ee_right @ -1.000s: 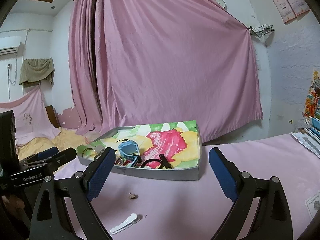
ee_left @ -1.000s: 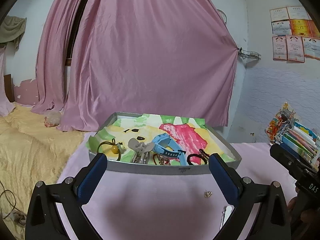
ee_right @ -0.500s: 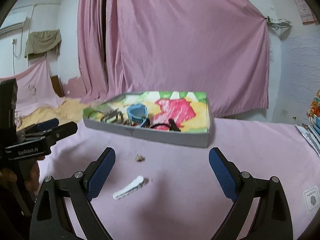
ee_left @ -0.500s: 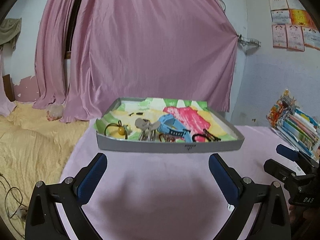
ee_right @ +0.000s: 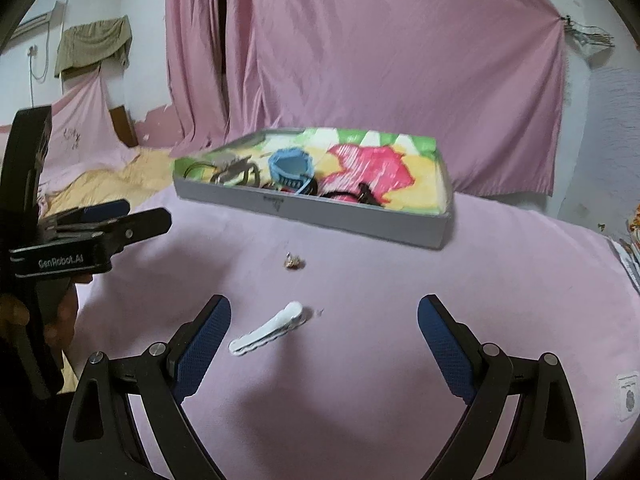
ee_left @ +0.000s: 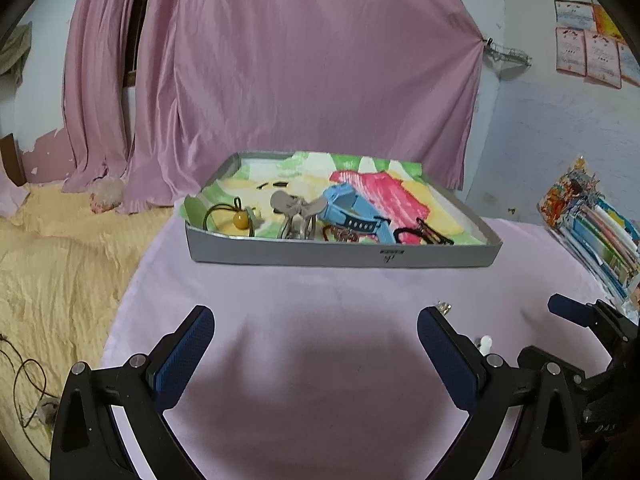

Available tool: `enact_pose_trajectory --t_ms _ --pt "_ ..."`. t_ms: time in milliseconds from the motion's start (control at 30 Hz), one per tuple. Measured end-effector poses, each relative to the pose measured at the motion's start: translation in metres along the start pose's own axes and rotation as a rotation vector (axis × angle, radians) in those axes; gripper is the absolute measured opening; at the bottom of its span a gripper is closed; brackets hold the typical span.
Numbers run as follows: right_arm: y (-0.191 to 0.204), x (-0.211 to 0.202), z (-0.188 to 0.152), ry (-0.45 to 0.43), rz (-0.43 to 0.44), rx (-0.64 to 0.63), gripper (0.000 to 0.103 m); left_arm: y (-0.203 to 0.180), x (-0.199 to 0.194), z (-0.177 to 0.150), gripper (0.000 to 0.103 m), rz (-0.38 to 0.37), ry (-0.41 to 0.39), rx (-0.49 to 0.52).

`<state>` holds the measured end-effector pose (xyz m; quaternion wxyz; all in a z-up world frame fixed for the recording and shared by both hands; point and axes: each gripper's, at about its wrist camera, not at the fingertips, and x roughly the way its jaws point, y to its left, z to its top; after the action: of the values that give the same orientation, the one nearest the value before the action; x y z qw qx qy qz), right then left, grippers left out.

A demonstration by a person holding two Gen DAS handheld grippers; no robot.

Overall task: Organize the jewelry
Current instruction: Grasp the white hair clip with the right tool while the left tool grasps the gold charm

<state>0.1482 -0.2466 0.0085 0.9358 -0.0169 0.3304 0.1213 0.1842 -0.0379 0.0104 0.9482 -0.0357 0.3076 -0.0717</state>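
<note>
Right tool [ee_right: 324,336]: fingers spread wide, nothing between them, low over pink-covered table [ee_right: 500,280]. White hair clip [ee_right: 267,329] flat on cloth just inside left finger [ee_right: 202,344], off-centre in the gap. Small gold trinket [ee_right: 294,261] beyond, loose on cloth, well short of grey tray [ee_right: 320,210].

Left tool [ee_left: 316,354]: also spread apart, empty, aimed at tray front wall [ee_left: 344,254].

Step judged: collecting the 2 stray pieces; clip first, likely. Next move calls for shifting right tool leftward to centre clip, dropping to cloth, closing across its narrow width.

Left view only: tray contents sorted out clearly — hair tie with yellow bead [ee_left: 239,219], grey claw clip [ee_left: 297,213], blue watch [ee_left: 352,212], black ties [ee_left: 424,235]; clip barely a white tip behind right finger. Right view only: whole clip.
</note>
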Motion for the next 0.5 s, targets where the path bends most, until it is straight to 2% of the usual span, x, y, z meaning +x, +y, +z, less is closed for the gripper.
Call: enact_pose_trajectory --t_ms 233,500 --pt "0.008 0.013 -0.001 0.066 0.0 -0.02 0.092 0.006 0.01 -0.001 0.102 -0.038 0.064 -0.041" --pt "0.016 0.033 0.001 0.153 -0.014 -0.031 0.092 0.002 0.022 0.0 0.102 -0.041 0.107 -0.041"
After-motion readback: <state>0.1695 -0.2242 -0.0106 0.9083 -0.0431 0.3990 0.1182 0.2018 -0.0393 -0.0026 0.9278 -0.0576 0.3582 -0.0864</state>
